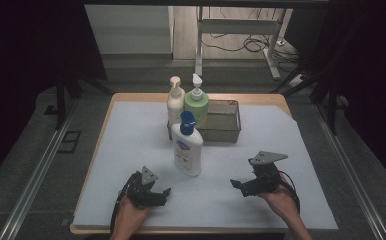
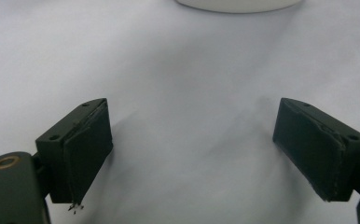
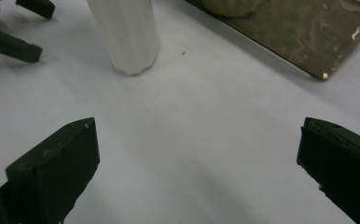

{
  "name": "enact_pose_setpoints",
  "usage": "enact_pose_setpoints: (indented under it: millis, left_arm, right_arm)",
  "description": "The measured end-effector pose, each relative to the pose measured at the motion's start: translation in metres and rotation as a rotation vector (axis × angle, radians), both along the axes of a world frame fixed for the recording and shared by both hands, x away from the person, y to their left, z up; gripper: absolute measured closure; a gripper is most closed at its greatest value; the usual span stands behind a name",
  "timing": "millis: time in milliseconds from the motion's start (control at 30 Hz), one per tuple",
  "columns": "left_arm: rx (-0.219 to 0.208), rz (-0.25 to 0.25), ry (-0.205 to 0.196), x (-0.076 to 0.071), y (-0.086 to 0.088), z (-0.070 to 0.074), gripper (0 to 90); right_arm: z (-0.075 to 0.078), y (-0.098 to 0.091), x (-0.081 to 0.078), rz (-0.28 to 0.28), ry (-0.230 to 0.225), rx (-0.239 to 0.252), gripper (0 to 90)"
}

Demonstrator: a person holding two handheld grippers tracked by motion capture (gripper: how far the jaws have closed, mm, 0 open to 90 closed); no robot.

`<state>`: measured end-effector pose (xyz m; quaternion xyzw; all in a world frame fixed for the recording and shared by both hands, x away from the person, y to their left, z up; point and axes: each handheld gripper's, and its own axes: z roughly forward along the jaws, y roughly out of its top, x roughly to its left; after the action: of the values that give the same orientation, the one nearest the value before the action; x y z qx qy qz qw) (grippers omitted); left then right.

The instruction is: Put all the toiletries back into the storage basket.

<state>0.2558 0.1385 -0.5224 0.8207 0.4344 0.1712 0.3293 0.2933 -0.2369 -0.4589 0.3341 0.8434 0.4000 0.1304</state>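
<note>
**White sheet, one bottle between two open grippers**

A white sheet (image 1: 131,150) covers the wooden table, with dark floor and a desk frame beyond it. The landmark is the white bottle with the blue cap (image 1: 187,145), standing upright on the sheet near the table's middle. Just behind it sits a metal basket (image 1: 226,125). At the basket's left end stand a cream pump bottle (image 1: 175,102) and a green pump bottle (image 1: 196,100); whether they stand inside it cannot be told.

The left gripper (image 1: 163,194) rests low on the sheet, in front of the bottle and to its left, near it but apart. Its jaws are spread wide with nothing between them. The right gripper (image 1: 237,186) lies in front of the bottle and to its right, a little farther off, jaws likewise wide and empty. In the right gripper view the bottle's base (image 3: 127,37) stands ahead of the jaws, clear of them.
</note>
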Motion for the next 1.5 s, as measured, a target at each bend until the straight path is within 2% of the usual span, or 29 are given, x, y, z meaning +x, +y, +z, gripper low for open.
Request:
enact_pose_setpoints:
  millis: [167,567,833,1067,1400,1500]
  left_arm:
    - [-0.012,0.005,0.012,-0.002,0.004,-0.001,11.9]
    - [-0.016,0.003,0.012,-0.002,0.004,-0.001,11.8]
    - [-0.016,0.003,0.012,-0.002,0.004,-0.001,11.8]
    - [-0.017,0.003,0.013,-0.001,0.004,-0.001,11.8]
    - [-0.017,0.004,0.013,-0.001,0.004,-0.002,11.9]
    - [-0.017,0.004,0.013,-0.001,0.004,-0.002,11.9]
  right_arm:
    - [0.007,0.011,0.004,0.015,0.002,0.022,0.0]
    - [0.018,0.046,0.016,0.044,0.003,0.050,0.0]
    - [0.032,0.071,0.021,0.083,-0.025,0.048,0.5]
    - [0.040,0.088,0.028,0.088,-0.032,0.062,2.9]
    - [0.047,0.112,0.037,0.093,-0.044,0.053,8.3]
    - [0.049,0.120,0.039,0.097,-0.058,0.036,10.3]
